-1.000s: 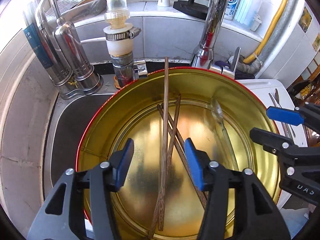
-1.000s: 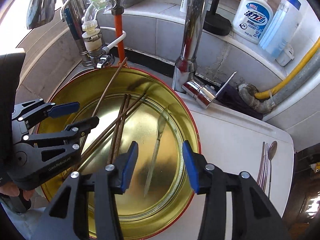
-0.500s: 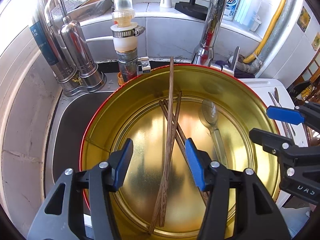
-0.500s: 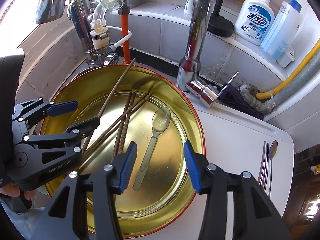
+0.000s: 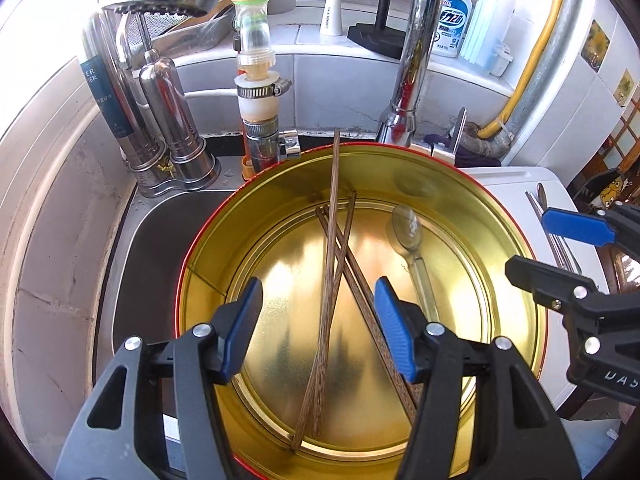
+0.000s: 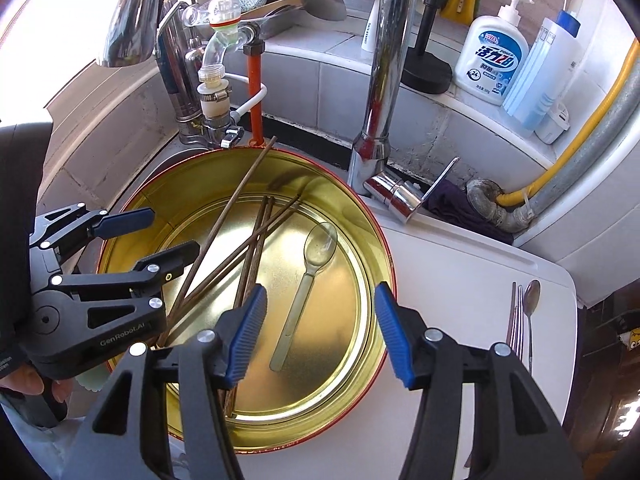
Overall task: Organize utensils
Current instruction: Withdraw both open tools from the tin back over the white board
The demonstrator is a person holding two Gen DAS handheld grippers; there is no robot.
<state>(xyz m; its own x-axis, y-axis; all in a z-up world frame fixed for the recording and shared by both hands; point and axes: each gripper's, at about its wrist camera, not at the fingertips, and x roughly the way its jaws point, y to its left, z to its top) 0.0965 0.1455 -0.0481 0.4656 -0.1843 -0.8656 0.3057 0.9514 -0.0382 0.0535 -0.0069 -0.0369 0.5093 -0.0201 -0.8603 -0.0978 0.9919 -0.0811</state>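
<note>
Looking down from the left wrist camera, a round gold tin [image 5: 516,248] with a red outer rim fills the middle, sitting over a dark sink [image 5: 148,248]. Behind it rise a chrome tap [image 5: 412,68], a clear water filter [image 5: 256,76] on a hose fitting, and two steel canisters [image 5: 160,120] at the left. Soap bottles [image 5: 456,20] stand on the tiled ledge. Inside the tin lie several brown wooden chopsticks [image 5: 330,264], crossed over one another, one leaning up over the far rim. A pale translucent spoon [image 5: 412,248] lies to their right on the tin floor. The left gripper [image 5: 318,328] hangs above the chopsticks, jaws apart and having just widened, with nothing pressed between the blue pads. The right gripper [image 5: 560,248] enters from the right edge.

From the right wrist camera, the same tin [image 6: 376,216] sits left of centre beside a white counter [image 6: 460,272]. Metal cutlery [image 6: 524,320] lies on the counter at the right. The tap's base [image 6: 372,152] and lever stand just behind the tin. The spoon [image 6: 308,280] lies between the chopsticks [image 6: 240,240] and the tin's right wall, ahead of the right gripper [image 6: 318,332], whose jaws have just been opening and hold nothing. The left gripper [image 6: 160,232] reaches in from the left over the chopsticks, a hand [image 6: 24,376] partly visible behind it.
</note>
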